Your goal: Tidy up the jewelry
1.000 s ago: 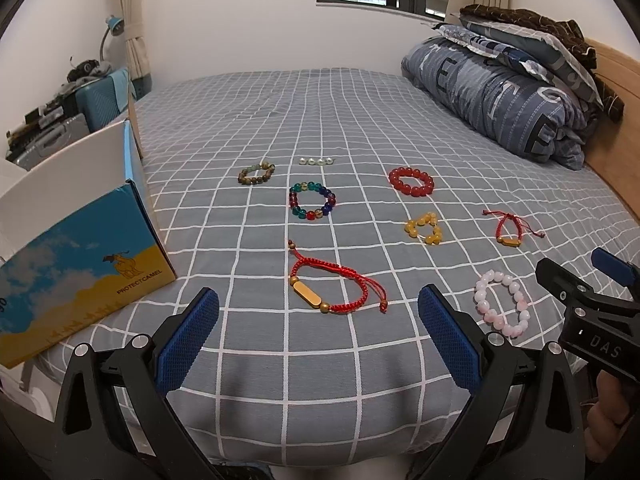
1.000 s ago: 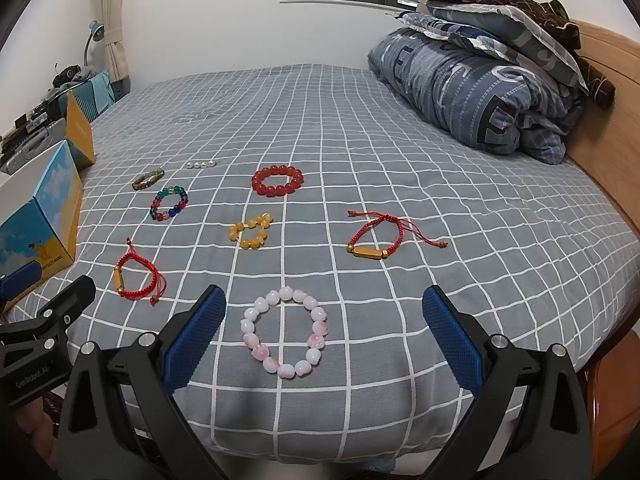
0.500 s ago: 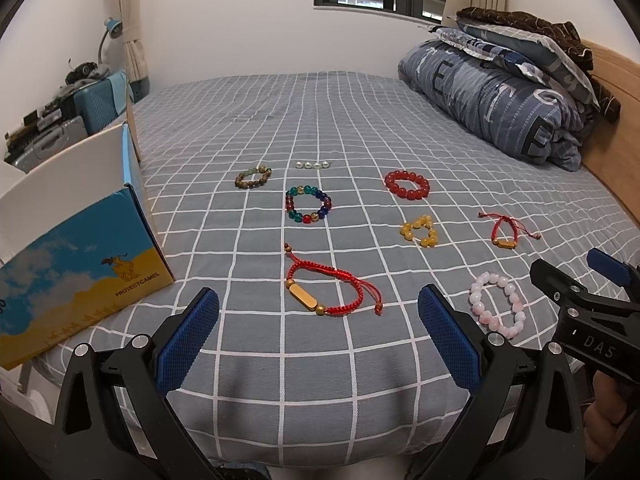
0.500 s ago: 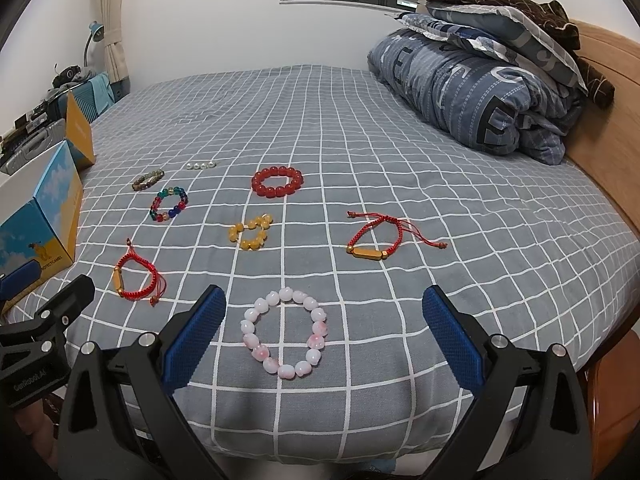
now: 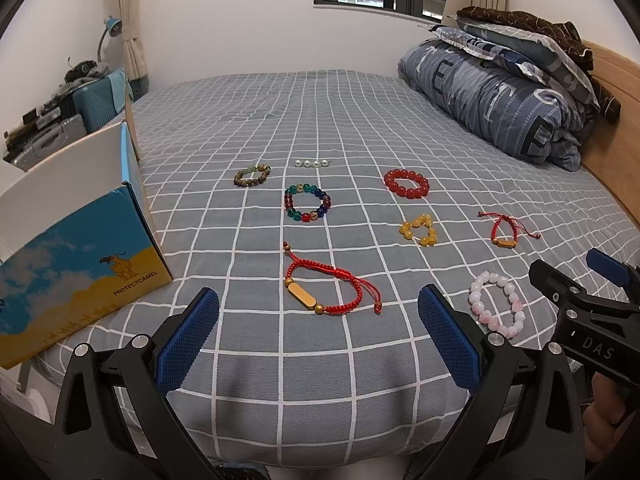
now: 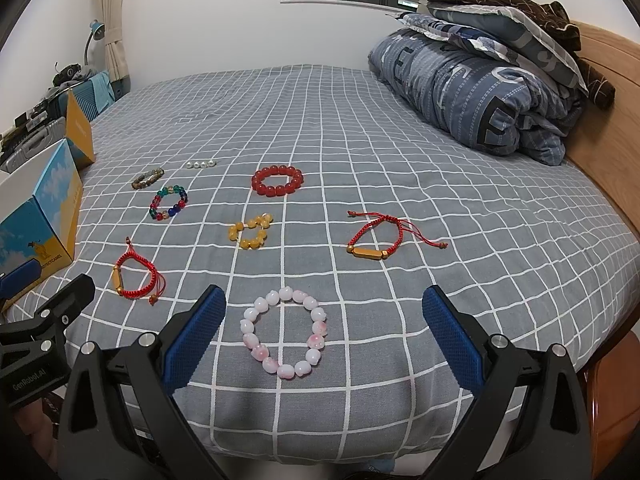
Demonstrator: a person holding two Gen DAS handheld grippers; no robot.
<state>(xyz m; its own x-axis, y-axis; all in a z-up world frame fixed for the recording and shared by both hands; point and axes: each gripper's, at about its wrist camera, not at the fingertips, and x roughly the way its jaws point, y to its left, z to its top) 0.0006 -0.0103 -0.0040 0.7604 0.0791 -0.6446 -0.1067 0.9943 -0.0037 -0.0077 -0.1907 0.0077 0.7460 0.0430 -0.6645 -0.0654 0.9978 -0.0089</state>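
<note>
- Clearly, from the left wrist view, the left gripper has its jaws spread wide and holds nothing. It hangs over the near edge of the bed.
- Taking the red cord bracelet as landmark: it lies just ahead of this gripper. The multicolour bead bracelet is behind it, and the brown bead bracelet and a short pearl strand are further behind. The open box stands well to its left.
- To its right lie the yellow bead bracelet, the red bead bracelet and the pink bead bracelet.
- From the right wrist view, the right gripper is also spread and empty. The pink bead bracelet lies between its fingers, but apart from both.
- A second red cord bracelet lies behind, to the right.
- I judge that the task is hardly begun. All pieces I can see are loose on the bed, and the inside of the box is hidden.
</note>
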